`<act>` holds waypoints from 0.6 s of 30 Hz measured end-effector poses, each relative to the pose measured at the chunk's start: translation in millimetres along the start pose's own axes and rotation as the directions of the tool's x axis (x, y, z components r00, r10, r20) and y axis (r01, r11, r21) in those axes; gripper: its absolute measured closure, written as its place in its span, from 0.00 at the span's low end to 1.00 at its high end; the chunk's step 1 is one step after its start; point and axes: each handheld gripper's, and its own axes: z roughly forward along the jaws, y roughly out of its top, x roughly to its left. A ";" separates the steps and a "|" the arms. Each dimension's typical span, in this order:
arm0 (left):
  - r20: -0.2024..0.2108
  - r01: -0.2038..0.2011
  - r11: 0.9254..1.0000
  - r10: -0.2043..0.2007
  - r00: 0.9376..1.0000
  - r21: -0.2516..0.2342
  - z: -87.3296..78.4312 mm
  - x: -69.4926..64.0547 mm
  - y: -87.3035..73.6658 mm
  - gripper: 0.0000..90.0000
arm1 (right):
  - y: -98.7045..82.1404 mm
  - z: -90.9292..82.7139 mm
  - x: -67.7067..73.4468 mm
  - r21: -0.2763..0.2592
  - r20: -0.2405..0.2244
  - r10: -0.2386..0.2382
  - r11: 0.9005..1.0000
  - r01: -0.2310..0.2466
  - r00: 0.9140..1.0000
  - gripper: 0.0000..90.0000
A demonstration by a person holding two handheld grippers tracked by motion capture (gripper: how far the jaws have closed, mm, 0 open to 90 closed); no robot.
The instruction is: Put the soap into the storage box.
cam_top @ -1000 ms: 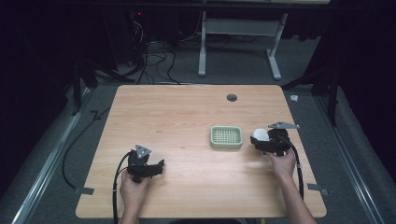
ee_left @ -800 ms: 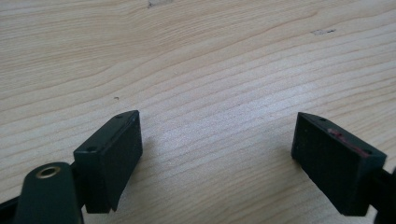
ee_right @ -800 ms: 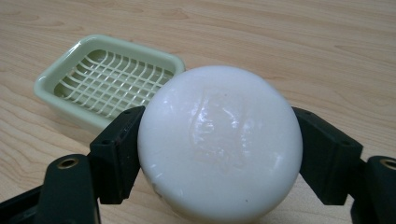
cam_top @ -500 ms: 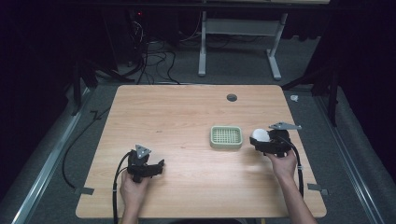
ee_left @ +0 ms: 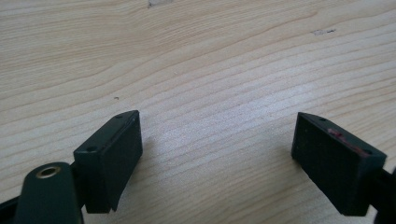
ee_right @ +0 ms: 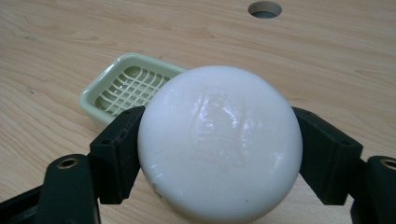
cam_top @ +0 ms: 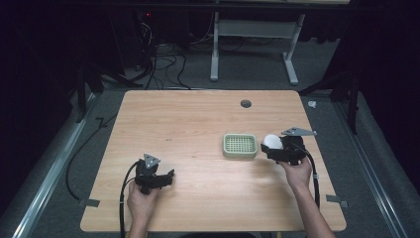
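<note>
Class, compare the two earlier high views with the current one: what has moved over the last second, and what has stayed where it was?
The right claw, shut on the round white soap bar, has moved a little leftward, toward the pale green slotted plastic soap dish, and now sits right beside it. Nothing was grasped or released. The dish stayed put, and the left claw stayed open, near the wooden table.

Right tongs (cam_top: 274,147) nearer soap dish (cam_top: 240,146)

The left gripper (cam_top: 157,178) sits low near the person, jaws spread wide apart; the right gripper (cam_top: 277,148) reaches farther forward, jaws clamped.
</note>
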 end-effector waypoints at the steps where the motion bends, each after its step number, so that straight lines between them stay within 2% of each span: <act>1: 0.001 0.000 1.000 0.000 1.000 0.001 -0.1 0.1 0.0 0.19 | 1.7 -0.3 1.7 -0.002 -0.004 -0.006 1.000 0.006 1.000 0.28; 18: 0.002 0.001 1.000 -0.001 1.000 -0.001 0.0 0.2 0.0 0.19 | 16.8 7.8 18.6 -0.010 -0.038 -0.038 0.999 0.037 0.999 0.28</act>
